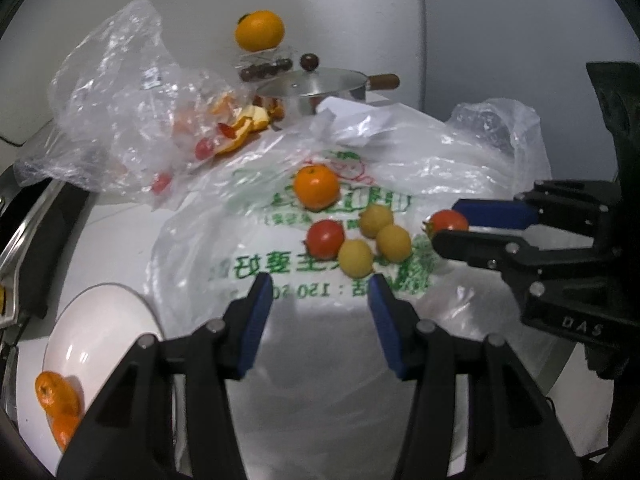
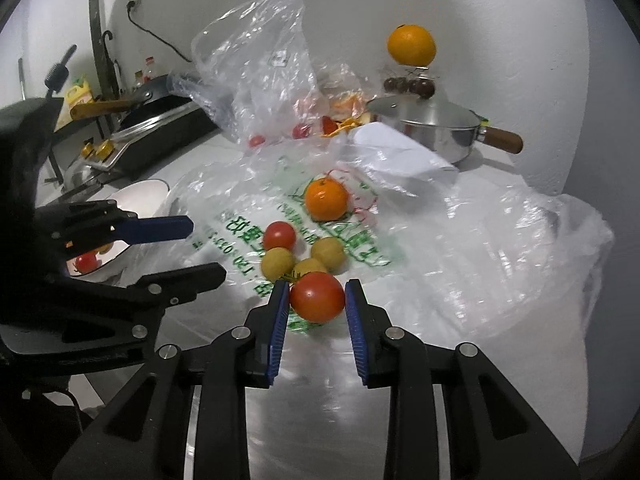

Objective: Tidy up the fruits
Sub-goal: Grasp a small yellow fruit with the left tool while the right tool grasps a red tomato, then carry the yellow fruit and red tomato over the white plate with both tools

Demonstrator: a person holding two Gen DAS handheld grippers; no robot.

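Gripping now: our right gripper has a red tomato between its blue pads, both pads against its sides, just over the printed plastic bag.
Left gripper: we see the left gripper spread wide with nothing between its fingers, hovering near the loose fruit.
Hard to make out: we cannot read the clear bag well; peel and a few small red fruits show blurred through it.
Cut off: the white bowl is partly behind our left finger; two orange pieces sit at its edge, half hidden.
Blurred: dark round fruits under the top orange are too blurred to count.
Count on the printed bag: one orange, three yellow fruits touching in a cluster, one more tomato beside them.
Count elsewhere: one orange perched high behind the steel pan; one lid on that pan.
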